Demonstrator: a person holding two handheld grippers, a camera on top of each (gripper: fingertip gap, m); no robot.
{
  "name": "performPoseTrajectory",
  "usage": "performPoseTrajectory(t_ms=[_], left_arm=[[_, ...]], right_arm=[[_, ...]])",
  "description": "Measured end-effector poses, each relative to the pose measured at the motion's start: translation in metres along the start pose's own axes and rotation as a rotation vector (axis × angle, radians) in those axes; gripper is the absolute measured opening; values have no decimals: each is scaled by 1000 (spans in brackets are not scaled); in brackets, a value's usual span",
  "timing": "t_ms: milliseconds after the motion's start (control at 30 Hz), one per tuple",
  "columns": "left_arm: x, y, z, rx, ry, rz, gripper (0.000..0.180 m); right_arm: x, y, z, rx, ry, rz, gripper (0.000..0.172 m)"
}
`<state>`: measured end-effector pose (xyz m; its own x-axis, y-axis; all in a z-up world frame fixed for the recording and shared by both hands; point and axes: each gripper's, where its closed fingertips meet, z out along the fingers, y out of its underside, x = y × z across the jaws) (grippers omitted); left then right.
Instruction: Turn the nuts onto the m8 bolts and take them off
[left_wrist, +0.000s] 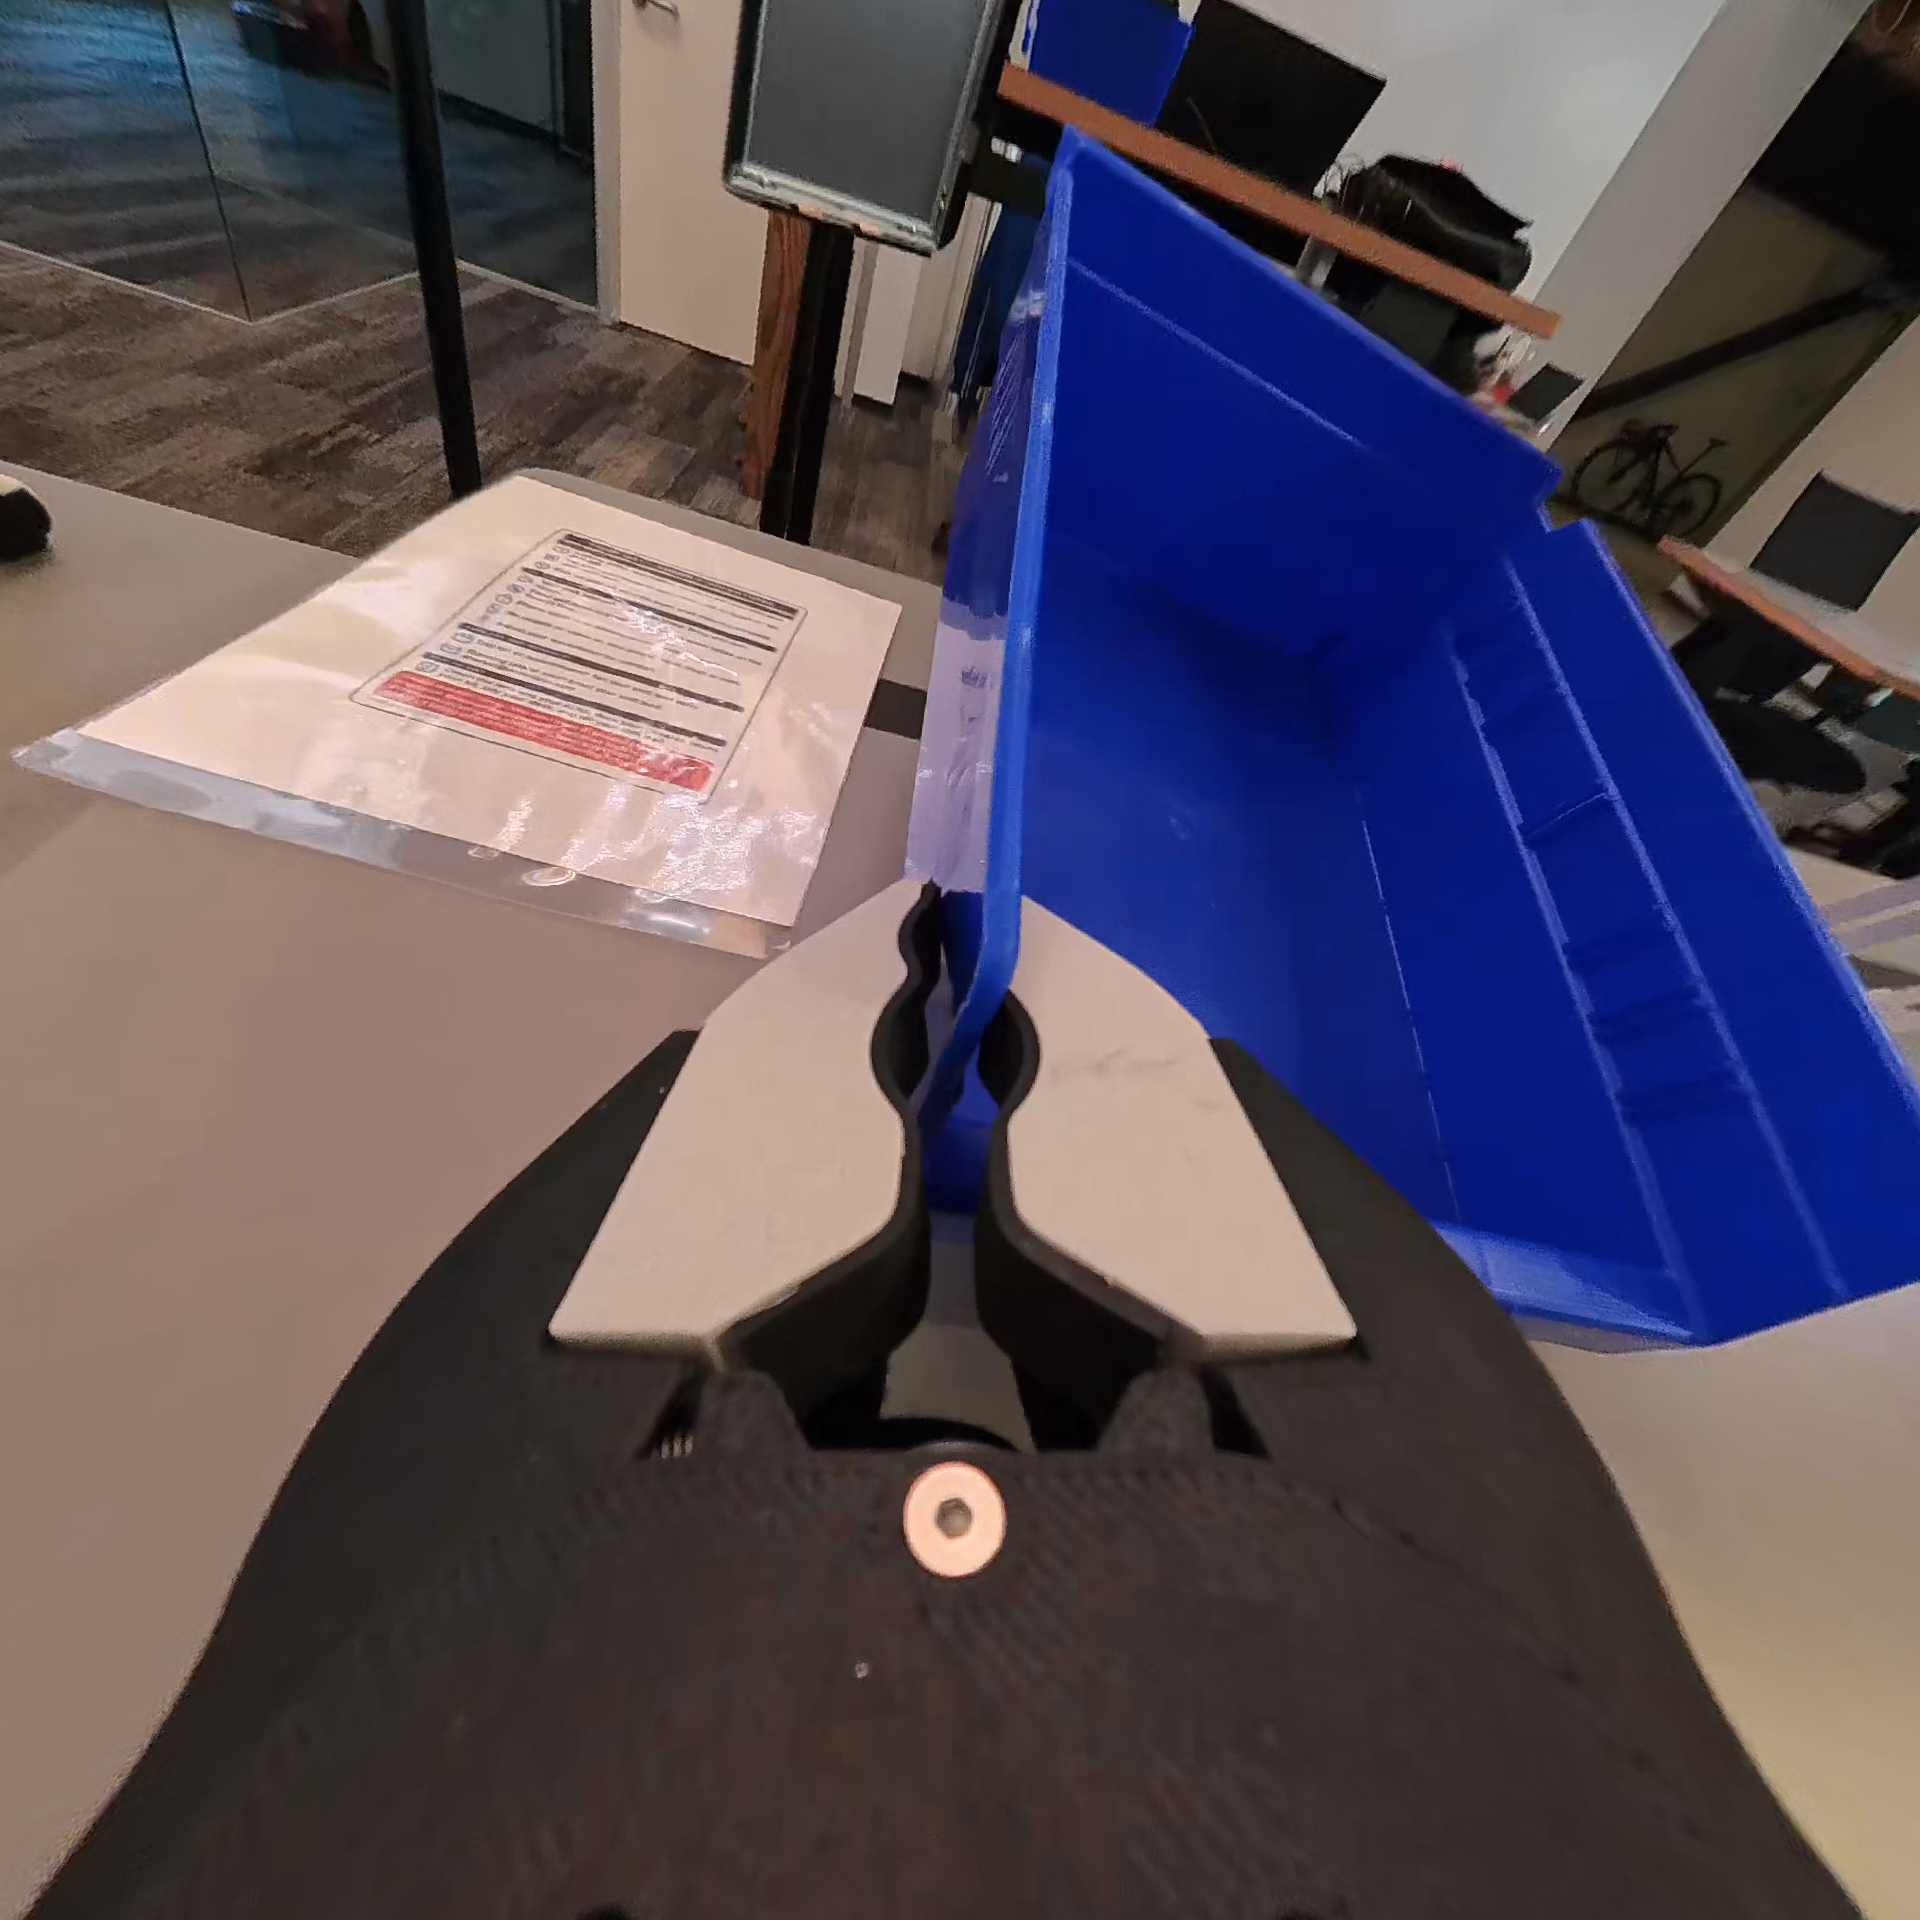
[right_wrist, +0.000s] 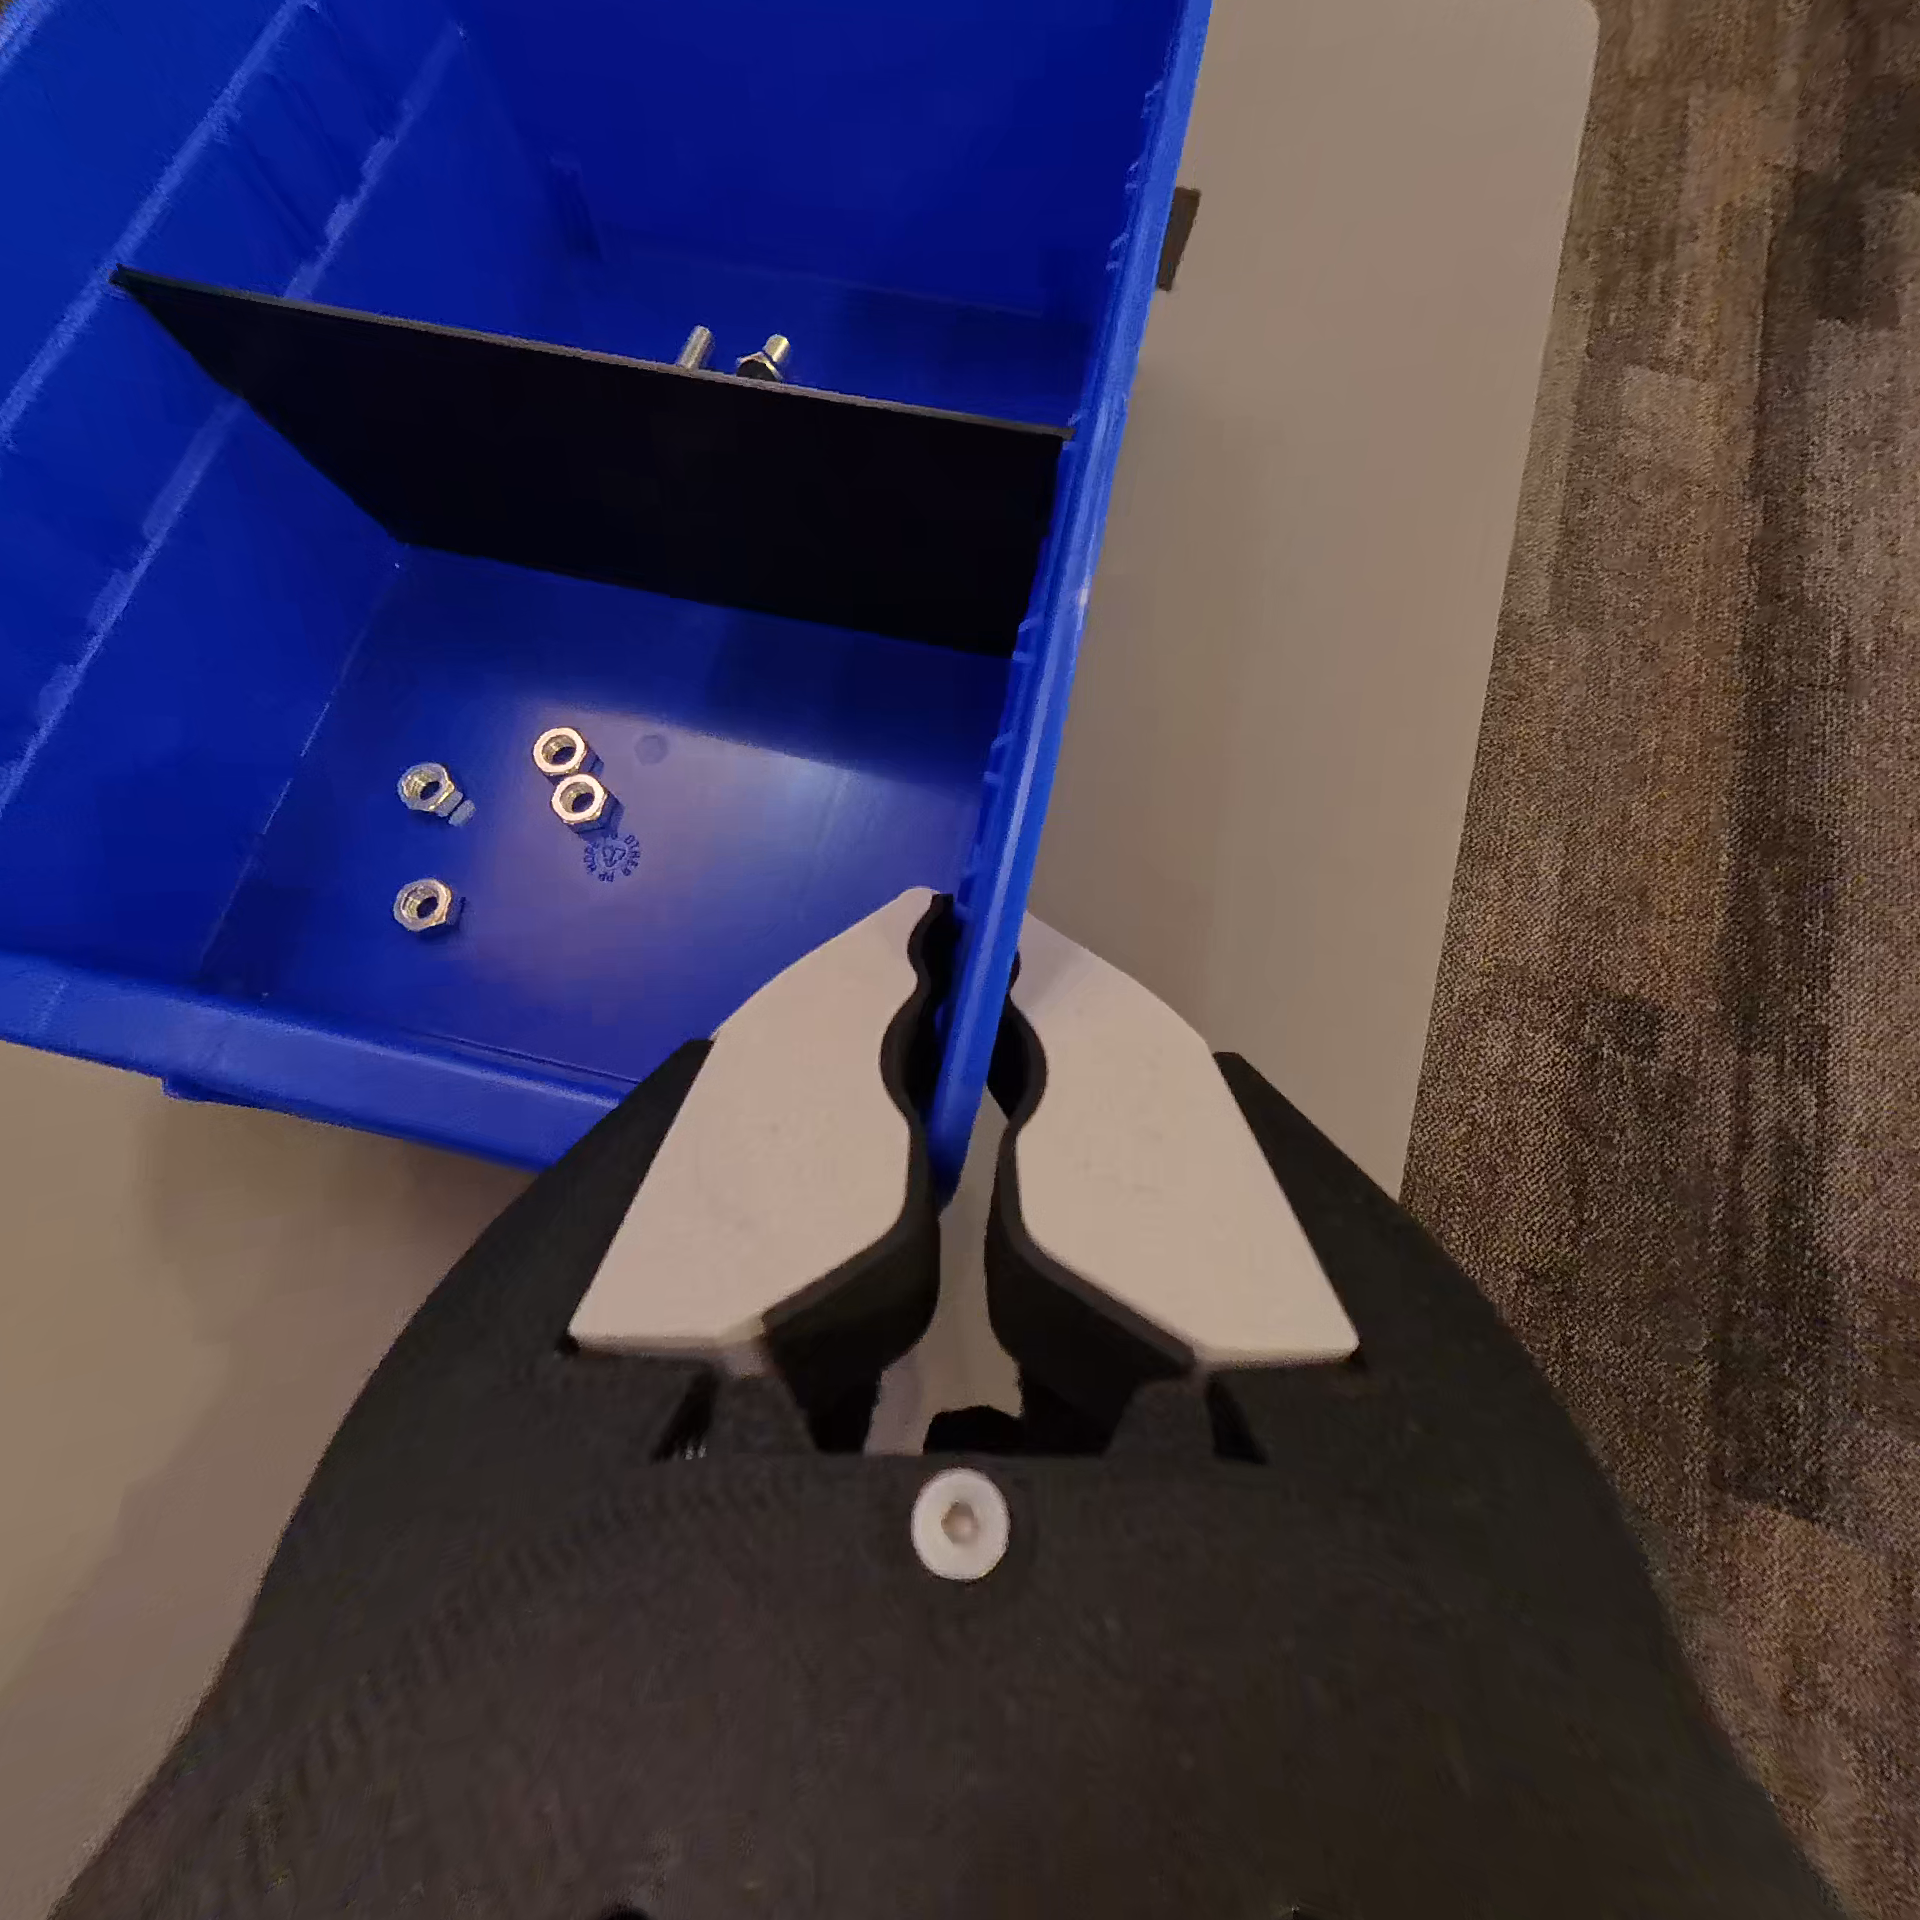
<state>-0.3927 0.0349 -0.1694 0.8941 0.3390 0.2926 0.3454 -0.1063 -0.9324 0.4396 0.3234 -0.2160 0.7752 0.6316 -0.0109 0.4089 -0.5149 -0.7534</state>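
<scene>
My left gripper (left_wrist: 961, 997) is shut on the left wall of the blue bin (left_wrist: 1195, 727); the rim runs between its pads. My right gripper (right_wrist: 971, 997) is shut on the right wall of the same blue bin (right_wrist: 1049, 727). In the right wrist view several silver nuts (right_wrist: 561, 774) lie on the bin floor in the near compartment. A black divider (right_wrist: 623, 478) crosses the bin. Behind it the tips of two bolts (right_wrist: 732, 353) stick up, one with a nut on it.
The bin stands on a beige table (left_wrist: 312, 1091). A laminated sheet (left_wrist: 499, 717) lies on the table left of the bin. The table edge (right_wrist: 1496, 727) and carpet floor are close on the right. A black pole (left_wrist: 436, 239) and a screen (left_wrist: 862, 114) stand beyond the table. Left tips to right tips: about 90 centimeters.
</scene>
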Motion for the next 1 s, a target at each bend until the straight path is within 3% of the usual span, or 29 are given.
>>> performPoseTrajectory(t_ms=[200, 500, 1000], left_arm=[[-3, -17, -29, 86, -3, -26, 5], [-8, -35, -74, 186, 36, -66, 5], [-47, -67, -157, 335, -54, -74, 5]], right_arm=[[-26, 24, -27, 1, -114, -120, 4], [-97, 43, -47, -2, -363, -322, 3], [-286, 10, -6, -36, -625, -529, 5]])
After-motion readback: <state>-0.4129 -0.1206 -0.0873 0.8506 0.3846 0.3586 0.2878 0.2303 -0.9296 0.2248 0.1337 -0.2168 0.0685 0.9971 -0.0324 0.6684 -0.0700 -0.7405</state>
